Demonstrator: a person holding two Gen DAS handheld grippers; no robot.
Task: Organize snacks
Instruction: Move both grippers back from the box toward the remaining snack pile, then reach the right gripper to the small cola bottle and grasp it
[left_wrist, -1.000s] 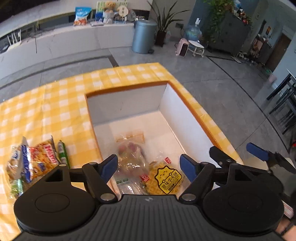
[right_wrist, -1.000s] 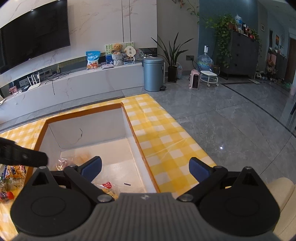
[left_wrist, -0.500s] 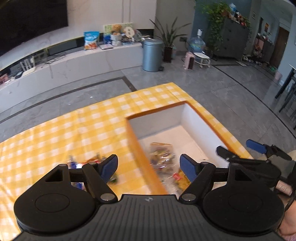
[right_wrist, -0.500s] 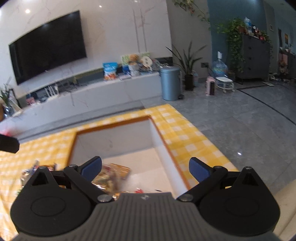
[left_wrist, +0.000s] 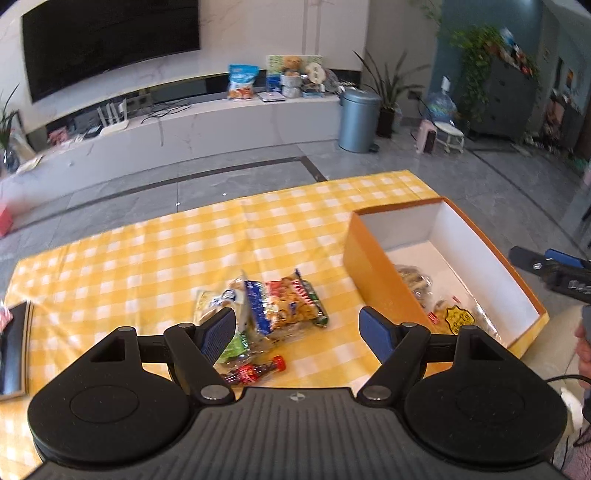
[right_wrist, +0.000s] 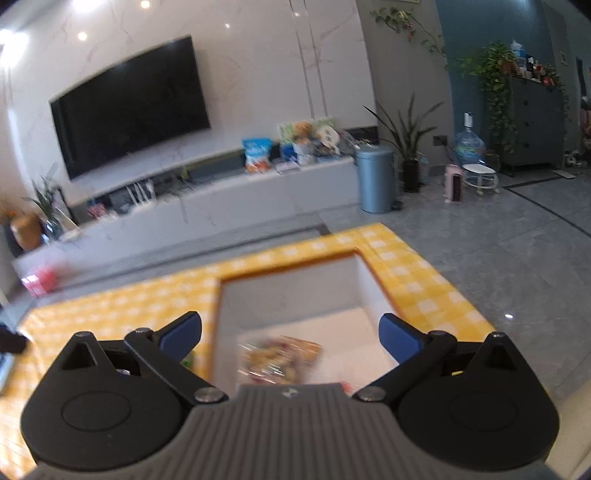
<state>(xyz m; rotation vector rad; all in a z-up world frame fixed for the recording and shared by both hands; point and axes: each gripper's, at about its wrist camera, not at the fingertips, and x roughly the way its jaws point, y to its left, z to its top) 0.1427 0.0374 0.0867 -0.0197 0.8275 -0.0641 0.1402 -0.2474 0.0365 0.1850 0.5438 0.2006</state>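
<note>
My left claw (left_wrist: 297, 330) is spread wide with nothing in it, hanging over the yellow checked cloth (left_wrist: 147, 258). Right under it sits a little heap of snack packs (left_wrist: 273, 306), and a tiny cola-looking bottle (left_wrist: 255, 371) lies on its side just beside them, closer to me. To the right of the heap is the orange box (left_wrist: 373, 273), white inside, with a few packets (left_wrist: 454, 317) in its near end. Past the box's far side you can see my right claw poking in from the edge. On the far left of the cloth there's some dark flat thing (left_wrist: 14, 347), can't tell what.

My right claw (right_wrist: 290, 334) is spread too, empty, up over the box (right_wrist: 291, 264). That view's pretty blurry, but I think there's a clear bag of snacks (right_wrist: 280, 356) on the box floor between the fingers.
</note>
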